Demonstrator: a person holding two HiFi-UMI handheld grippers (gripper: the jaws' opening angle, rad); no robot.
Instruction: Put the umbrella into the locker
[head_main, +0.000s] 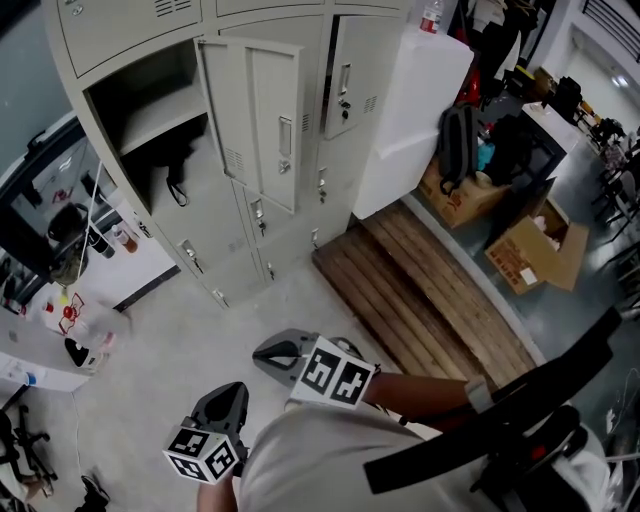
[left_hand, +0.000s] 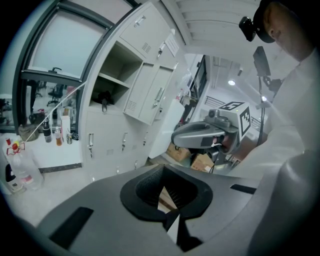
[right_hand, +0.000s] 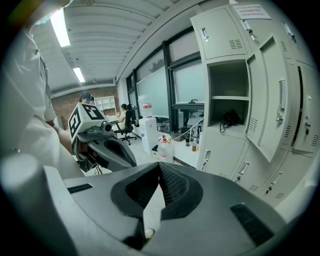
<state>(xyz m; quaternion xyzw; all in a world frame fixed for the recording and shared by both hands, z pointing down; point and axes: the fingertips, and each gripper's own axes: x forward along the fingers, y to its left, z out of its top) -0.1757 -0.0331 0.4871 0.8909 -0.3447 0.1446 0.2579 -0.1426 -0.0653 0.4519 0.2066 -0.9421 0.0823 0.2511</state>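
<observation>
Left claw (left_hand: 162, 169): clenched on nothing, tips met, held low in front of the person.
Right claw (right_hand: 158, 167): likewise clenched and empty, just beside the left, both well apart from the lockers.
Umbrella (head_main: 165, 160): a dark bundle, taken to be the umbrella, lay under the shelf (head_main: 160, 115) inside the open compartment, with a loop hanging from it.
Locker (head_main: 100, 150): its door (head_main: 265, 120) stood wide open, swung to the right.
Progress: judged nearly done, with only the door seemingly left to shut.
Risk, loop: the hanging loop could get trapped between door and frame if the door was pushed closed.
Risk, bundle: it seemed to sit close to the lip, so a knock could tip it to the floor (head_main: 180, 340).
Risk, push: clenched tips offered only a blunt nudge and might skid off the smooth panel.
Risk, surroundings: bottles (head_main: 120, 238) on the white surface (head_main: 150, 265) left of the lockers could be struck by a wide swing.
</observation>
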